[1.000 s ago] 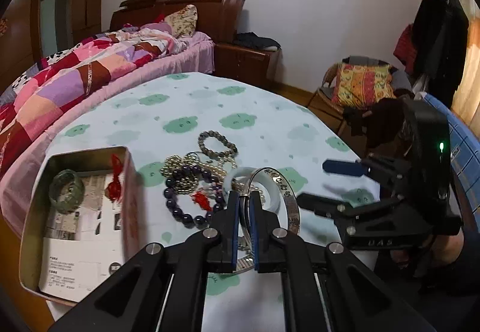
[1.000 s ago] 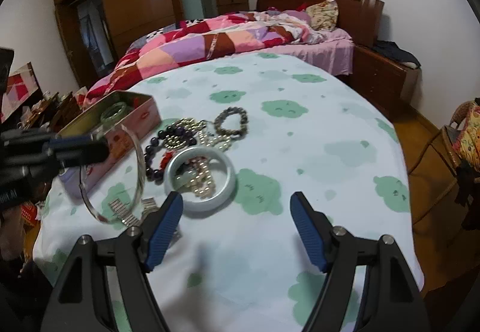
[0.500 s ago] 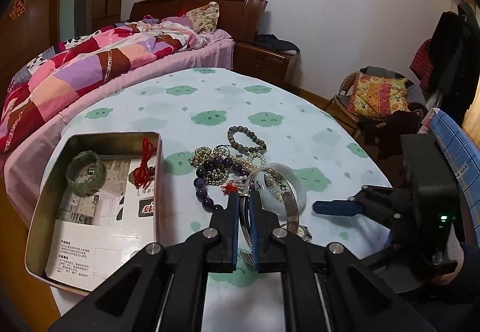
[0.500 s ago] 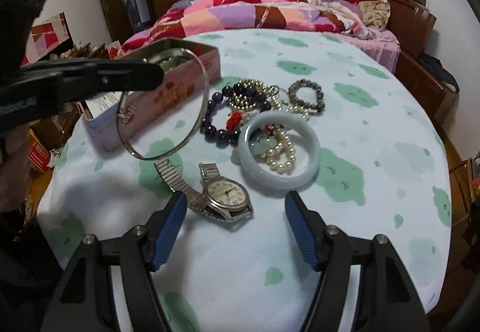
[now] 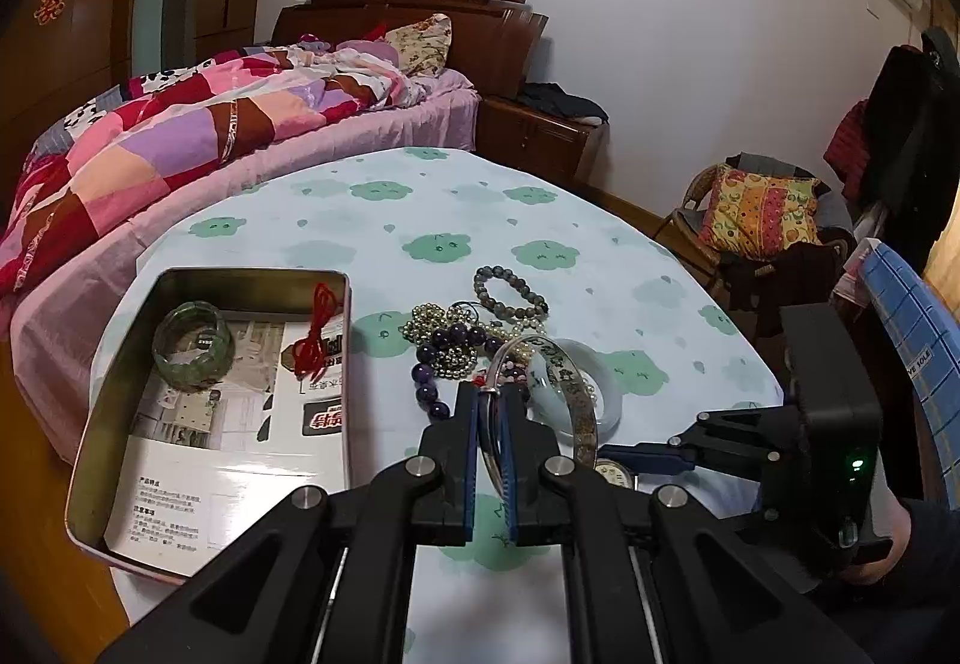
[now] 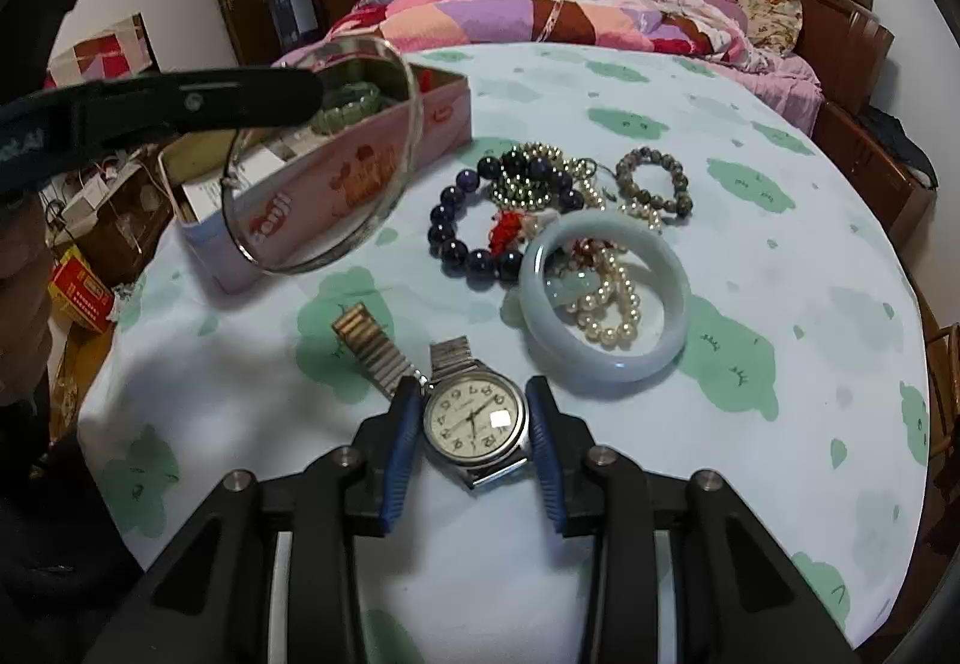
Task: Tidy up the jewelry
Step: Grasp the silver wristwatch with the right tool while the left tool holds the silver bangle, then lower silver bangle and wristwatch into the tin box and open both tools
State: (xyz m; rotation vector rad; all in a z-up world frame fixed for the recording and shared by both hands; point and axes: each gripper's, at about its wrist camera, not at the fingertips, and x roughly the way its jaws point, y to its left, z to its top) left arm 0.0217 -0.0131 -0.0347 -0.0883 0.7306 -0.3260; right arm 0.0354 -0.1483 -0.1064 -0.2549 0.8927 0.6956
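Observation:
My left gripper (image 5: 491, 394) is shut on a thin silver bangle (image 5: 558, 370) and holds it in the air beside the open metal tin (image 5: 96, 418). The bangle also shows in the right wrist view (image 6: 384, 220). The tin holds a green bangle (image 5: 191, 345) and a red cord (image 5: 312, 328). My right gripper (image 6: 471, 394) is low on the table with its jaws on either side of a wristwatch (image 6: 477, 424), closed to about the watch's width. A pale jade bangle (image 6: 603, 304), pearls (image 6: 606, 304), purple beads (image 6: 462, 220) and a grey bead bracelet (image 6: 654, 181) lie behind.
The round table (image 6: 780, 244) has a cloud-print cloth. A bed (image 5: 180, 136) stands behind it and a chair with a cushion (image 5: 762, 214) to the right. Boxes (image 6: 84, 292) sit on the floor at the left.
My right gripper has come down and forward over the watch and narrowed its jaws around it. My left gripper has carried the silver bangle up and left, toward the tin.

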